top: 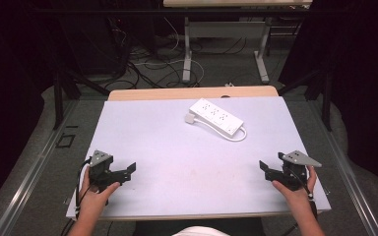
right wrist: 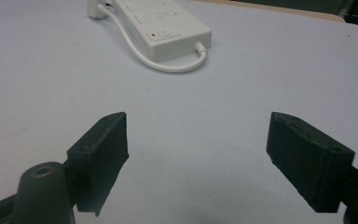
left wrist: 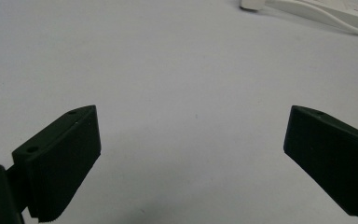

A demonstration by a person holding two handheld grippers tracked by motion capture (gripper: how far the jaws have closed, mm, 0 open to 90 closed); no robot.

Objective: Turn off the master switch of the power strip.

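Power strip [top: 216,117], white, w/ several sockets, lay flat on the far centre of the pale tabletop [top: 177,162], set diagonally, its white cable [top: 238,135] looping round the near-right end and running back along the strip to the plug [top: 190,118] at its far-left end. It sat well apart from both grippers, approx. between them but much farther up the table.

Left gripper [top: 128,171] was held low at the near-left corner by the person's left hand [top: 94,196], jaws pointing inward toward the table's middle. In the left gripper view its 2 black jaws stood wide apart w/ bare tabletop between them; the strip [left wrist: 317,7] showed far off at the top right, beyond the right-hand jaw, not in line w/ the gap.

Right gripper [top: 266,168] was held at the near-right corner by the right hand [top: 295,189], jaws pointing inward too. In the right gripper view its 2 jaws were spread, nothing between the pads; the strip [right wrist: 161,21] lay ahead and slightly left of the gap, switch end nearest, cable [right wrist: 168,65] curling toward the jaws but well short of them.
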